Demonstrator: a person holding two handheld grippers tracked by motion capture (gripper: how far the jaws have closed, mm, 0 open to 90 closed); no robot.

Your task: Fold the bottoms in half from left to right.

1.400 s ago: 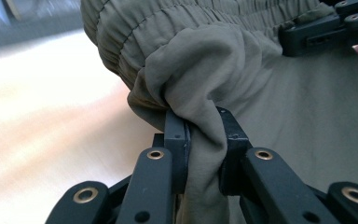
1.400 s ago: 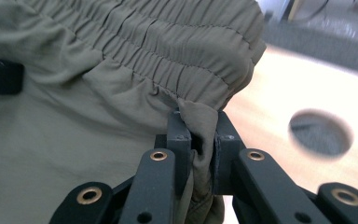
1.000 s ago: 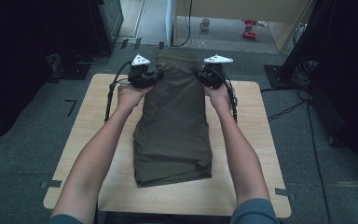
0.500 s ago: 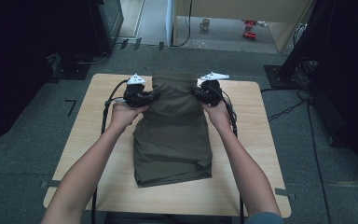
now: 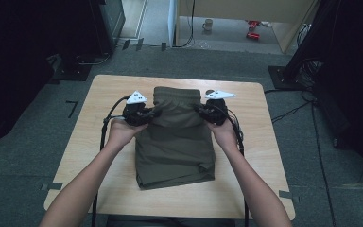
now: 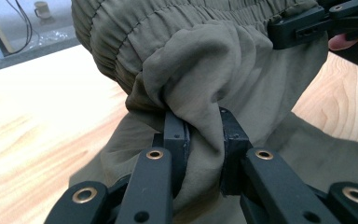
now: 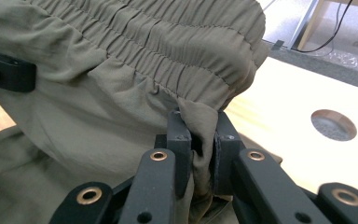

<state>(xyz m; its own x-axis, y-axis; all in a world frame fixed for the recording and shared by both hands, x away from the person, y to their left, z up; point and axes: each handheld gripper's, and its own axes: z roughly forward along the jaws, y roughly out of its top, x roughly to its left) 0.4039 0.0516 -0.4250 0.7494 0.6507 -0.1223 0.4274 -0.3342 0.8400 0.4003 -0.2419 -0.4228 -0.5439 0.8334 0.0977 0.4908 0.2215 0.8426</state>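
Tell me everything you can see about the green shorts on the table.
The shorts are olive green, of thin, slightly shiny cloth, with a gathered elastic waistband. They lie folded on the wooden table, waistband at the far end. The left gripper and the right gripper each pinch a side near the waistband, lifting that end so it curls over.

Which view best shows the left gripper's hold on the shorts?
The left gripper view: the left gripper pinches bunched fabric of the shorts below the waistband. The high view shows it small; the right gripper view, just one black jaw.
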